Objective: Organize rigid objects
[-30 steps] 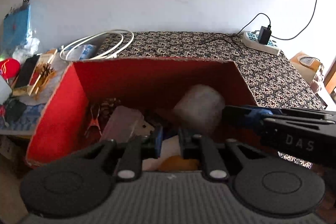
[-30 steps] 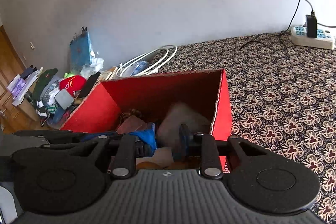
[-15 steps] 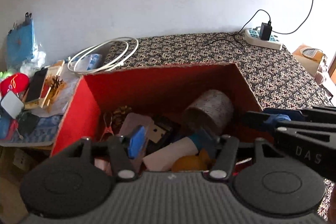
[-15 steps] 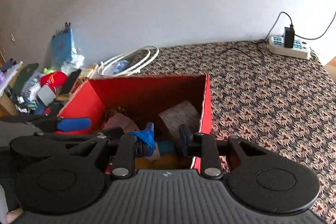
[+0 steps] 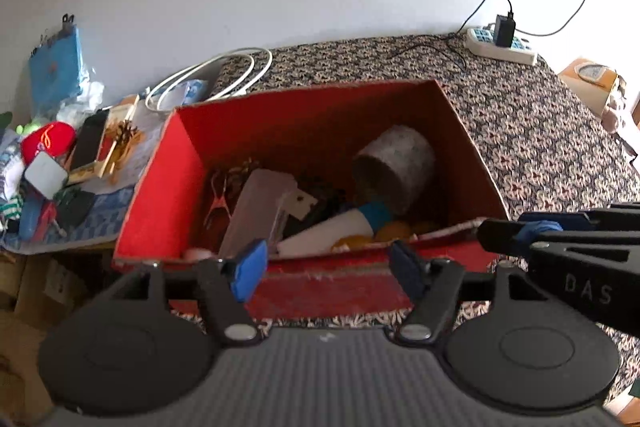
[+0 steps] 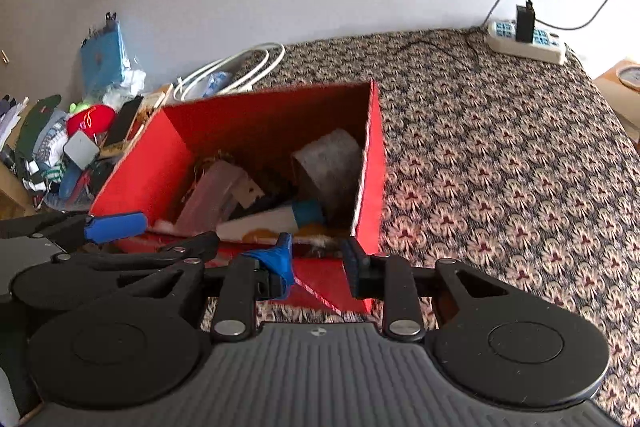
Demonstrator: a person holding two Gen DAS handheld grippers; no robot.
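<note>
At the far left, a clutter of small household items [image 5: 60, 163] is seen beside the patterned bedspread [image 5: 540, 147]. The left gripper [image 5: 326, 265] is held spread wide, with nothing between its pads, just before the near wall of the red cardboard box [image 5: 168, 195]. Inside the box, a pale flat case [image 5: 260, 211], a white tube with a blue cap [image 5: 332, 229] and a grey speckled cylinder [image 5: 396, 163] are found lying together. The right gripper [image 6: 318, 263] is parted and empty at the box's near right corner. A white power strip [image 6: 526, 43] is seen far right.
</note>
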